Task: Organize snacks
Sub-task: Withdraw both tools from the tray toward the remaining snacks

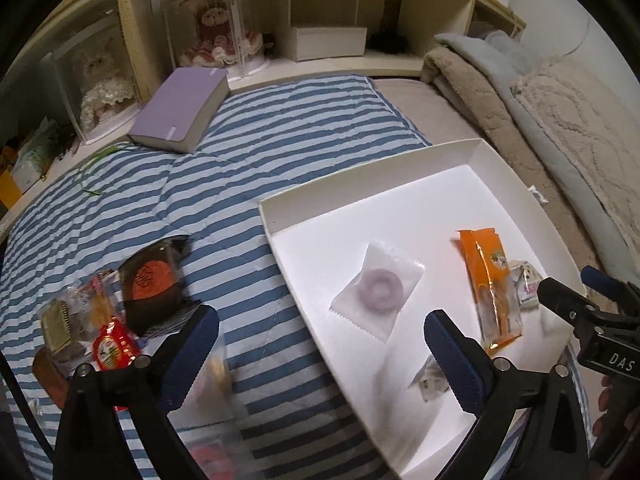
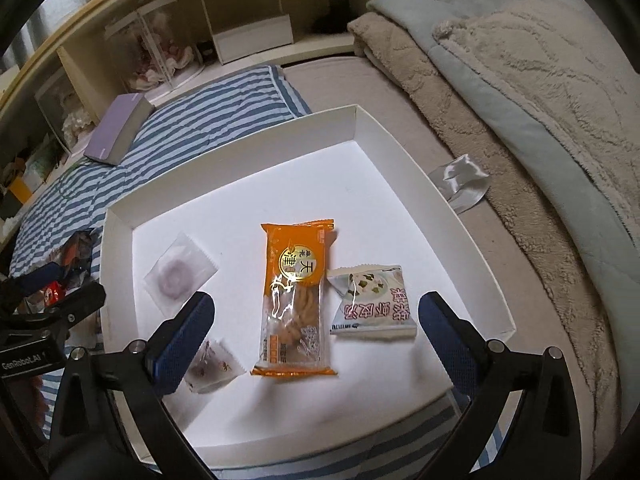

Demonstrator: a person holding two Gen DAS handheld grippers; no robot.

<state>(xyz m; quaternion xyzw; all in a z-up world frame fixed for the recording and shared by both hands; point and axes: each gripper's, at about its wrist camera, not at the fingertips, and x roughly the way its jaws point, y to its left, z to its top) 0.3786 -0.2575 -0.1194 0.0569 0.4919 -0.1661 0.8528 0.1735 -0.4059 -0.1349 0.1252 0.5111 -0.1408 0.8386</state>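
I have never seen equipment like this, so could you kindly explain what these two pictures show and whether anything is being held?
A person holds a two-finger tool in each hand; a fisheye camera on each looks along its fingers. One picture comes from the left tool, the other from the right tool. Both are open and hold nothing. On the bed lies a white tray holding an orange snack pack, a ring-shaped sweet, a pale green packet and a small wrapped candy. More snacks wait on the striped quilt.

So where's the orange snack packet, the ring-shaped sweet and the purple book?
orange snack packet (image 2: 295, 300), right wrist view, middle of its wrapper.
ring-shaped sweet (image 1: 378, 289), left wrist view, on the purple ring.
purple book (image 1: 176, 110), left wrist view, centre of its cover.
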